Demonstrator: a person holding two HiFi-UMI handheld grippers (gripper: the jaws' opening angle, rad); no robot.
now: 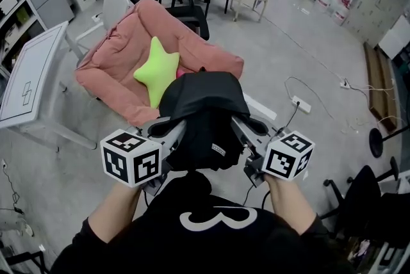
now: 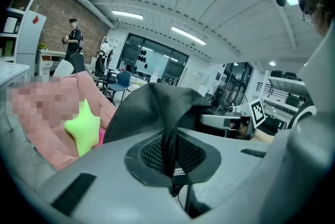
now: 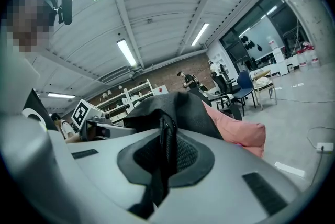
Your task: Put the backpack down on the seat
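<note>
The left gripper (image 1: 172,133) and right gripper (image 1: 245,132) each pinch a fold of the black backpack (image 1: 205,114), held aloft just short of the pink seat (image 1: 115,58). Carry it forward level, lower it beside the green star cushion (image 1: 157,68), and release only once the seat bears it

A black short-sleeved shirt (image 1: 134,247) bore a white curled mark (image 1: 218,217). The grey left claw (image 2: 171,163) and right claw (image 3: 163,157) carried white cubes (image 1: 131,157) (image 1: 288,155) with black squares.
</note>
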